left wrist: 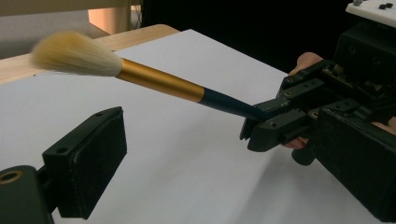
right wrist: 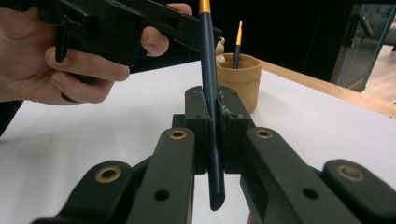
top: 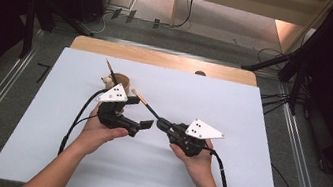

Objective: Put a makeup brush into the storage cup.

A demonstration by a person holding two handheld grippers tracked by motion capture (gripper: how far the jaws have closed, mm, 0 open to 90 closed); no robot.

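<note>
High view: a white sheet [top: 142, 170] covers the table – two grippers, one tan pot [top: 120, 82] at eleven o'clock. The right gripper [top: 161, 121] is clamped on a gold-and-navy brush [top: 145, 103]. Left gripper view: pale bristles, its own left gripper [left wrist: 196, 186] agape, empty. Right gripper view: a second brush [right wrist: 237, 44] stands in the pot.

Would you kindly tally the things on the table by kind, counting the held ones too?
Brushes: 2 – the blue-handled brush clamped in the right tool, and the brush in the pot
Pots: 1 – the tan pot
Hand-held tools: 2 – right, and the left tool
Total: 5
</note>
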